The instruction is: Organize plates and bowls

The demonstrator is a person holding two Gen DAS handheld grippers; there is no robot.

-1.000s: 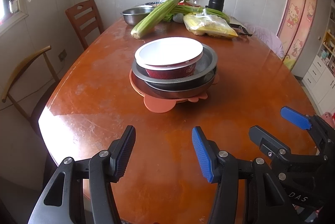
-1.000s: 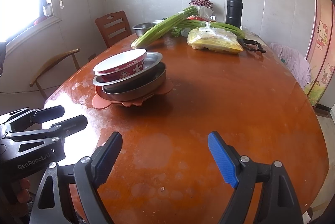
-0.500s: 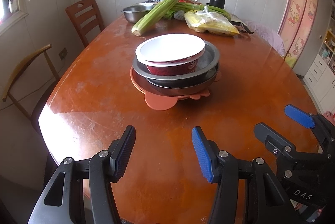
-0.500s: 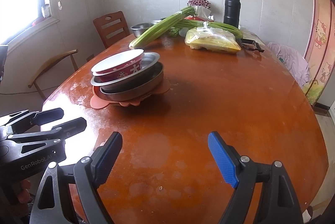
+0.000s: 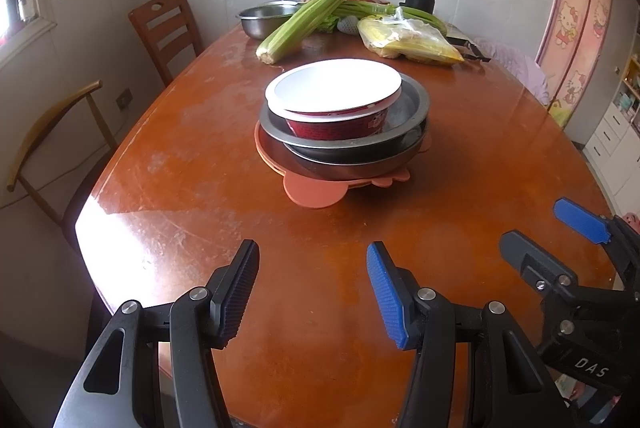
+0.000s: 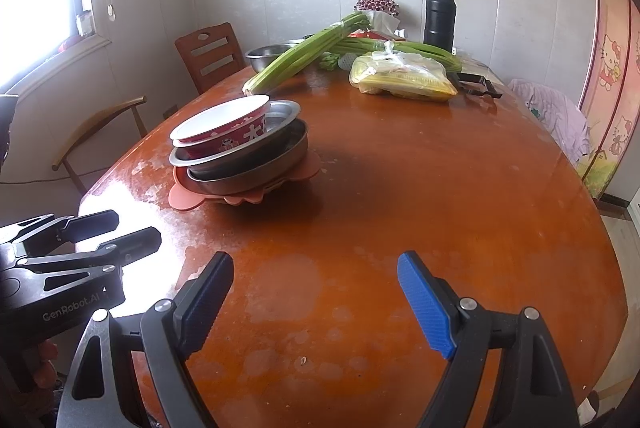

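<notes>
Left gripper [image 5: 312, 292]: fingers spread, empty, above the glossy orange-brown wooden table [image 5: 192, 188].
Right gripper [image 6: 316, 304]: fingers spread wider, empty.
Stack: red-and-white bowl [image 5: 334, 104] nested in two steel pans [image 5: 404, 142] on an orange plastic plate [image 5: 314, 192], well beyond both fingertips.

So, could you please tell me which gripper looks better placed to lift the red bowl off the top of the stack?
Left, probably. The left gripper faces the red bowl almost straight ahead, jaws open and empty. From the right gripper, the stack sits well off to its left.
</notes>
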